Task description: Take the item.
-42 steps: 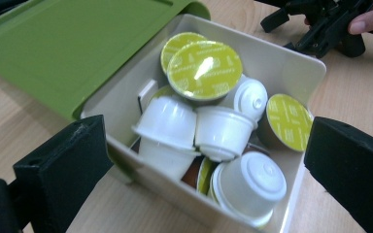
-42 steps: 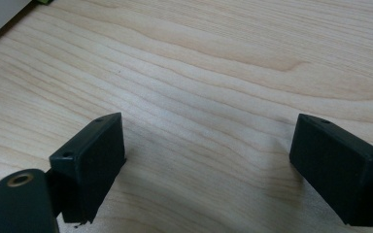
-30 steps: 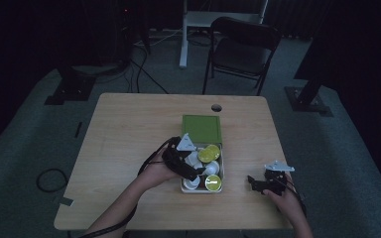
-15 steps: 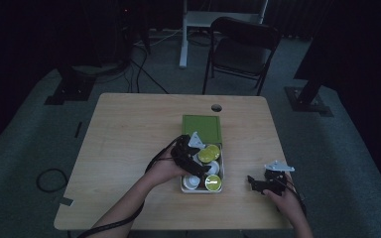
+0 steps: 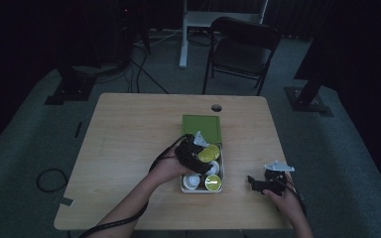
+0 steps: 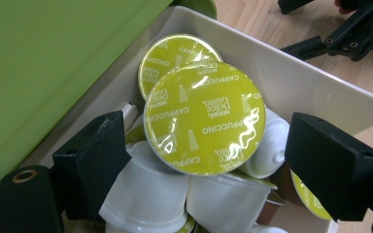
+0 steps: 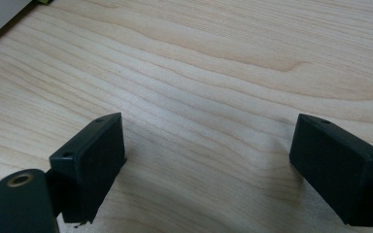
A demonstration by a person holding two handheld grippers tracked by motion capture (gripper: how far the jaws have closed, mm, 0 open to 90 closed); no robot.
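A round white plastic coffee capsule with a shiny yellow-green foil lid printed "CAPPUCCINO" (image 6: 205, 118) lies tilted, lid up, on top of the heap in the white rectangular plastic box (image 6: 291, 80), overlapping a second capsule with the same lid (image 6: 172, 53) behind it; white-bodied capsules (image 6: 148, 194) lie on their sides beneath, and the box's green lid (image 5: 201, 127) lies open beside it

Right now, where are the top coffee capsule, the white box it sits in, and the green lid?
top coffee capsule (image 6: 205, 119), left gripper view, middle of its yellow-green foil.
white box (image 6: 291, 80), left gripper view, on its far wall.
green lid (image 6: 53, 53), left gripper view, on its flat face.
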